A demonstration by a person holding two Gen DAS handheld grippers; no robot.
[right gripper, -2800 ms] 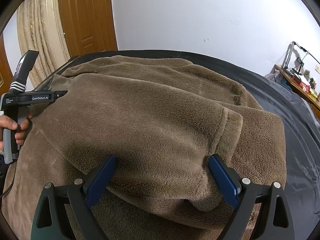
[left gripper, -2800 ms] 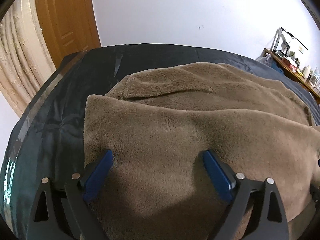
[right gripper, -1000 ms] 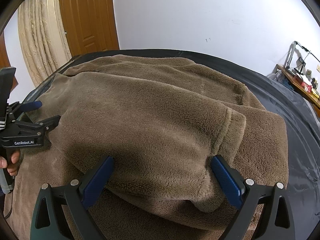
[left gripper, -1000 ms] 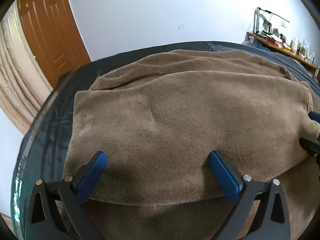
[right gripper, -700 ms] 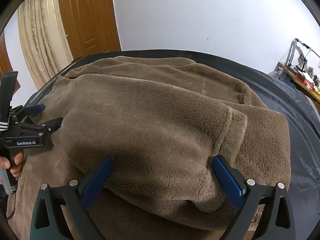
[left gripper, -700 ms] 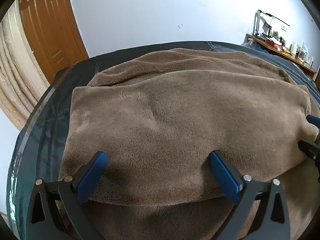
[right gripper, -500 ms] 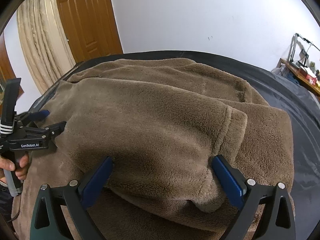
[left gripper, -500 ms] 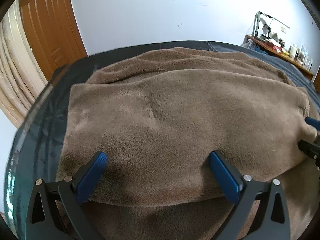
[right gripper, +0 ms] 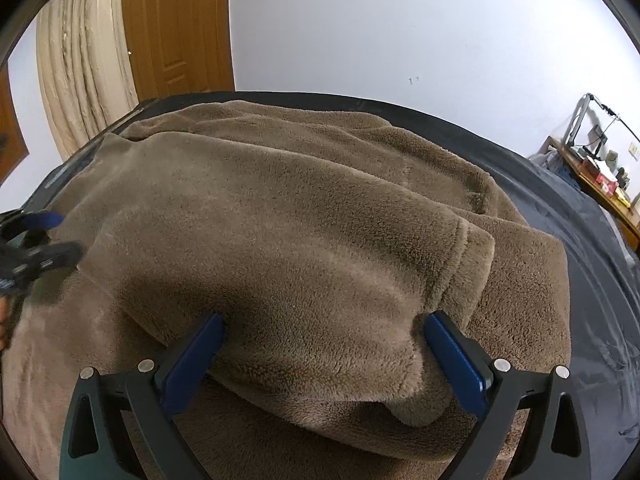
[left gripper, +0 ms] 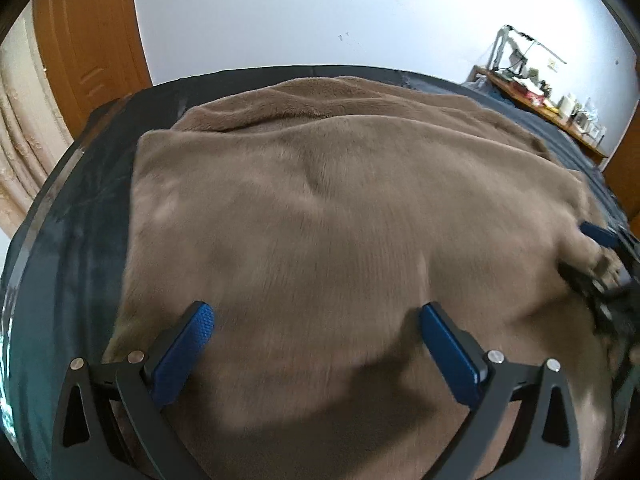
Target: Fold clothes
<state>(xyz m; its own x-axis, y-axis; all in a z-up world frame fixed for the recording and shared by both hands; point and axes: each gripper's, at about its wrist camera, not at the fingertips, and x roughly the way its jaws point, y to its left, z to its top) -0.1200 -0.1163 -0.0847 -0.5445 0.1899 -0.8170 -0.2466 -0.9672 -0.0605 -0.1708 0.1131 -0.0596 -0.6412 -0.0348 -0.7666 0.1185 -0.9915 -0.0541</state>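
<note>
At the far left stand a cream curtain (right gripper: 80, 76) and a wooden door (right gripper: 176, 28), and in front of them a dark sheet (left gripper: 80, 208) covers the bed. Spread over it lies the thing being folded, a thick brown fleece garment (left gripper: 340, 220), with one layer already doubled over the one beneath.

The left gripper (left gripper: 316, 336) sits low over the near left part of the fleece, its blue pads (left gripper: 184, 344) set wide apart, the cloth bulging up between them; it grips nothing that I can see. Moving right, the folded sleeve (right gripper: 320, 264) crosses the body of the garment and ends in a stitched cuff (right gripper: 472, 264). The right gripper (right gripper: 324, 344) has its jaws spread just as wide, one pad on either side of the sleeve's near edge, close against the pile but not pinching it. Further right the sheet shows bare, and a cluttered desk (right gripper: 600, 176) stands against the wall.

My guess is the sleeves are tucked in and the step in hand is taking hold for the next fold, the near edge over toward the far side. That would call for both grippers to close on the thick fleece at matching spots and lift together, or the heavy pile could sag and pull the sleeve out of place.
</note>
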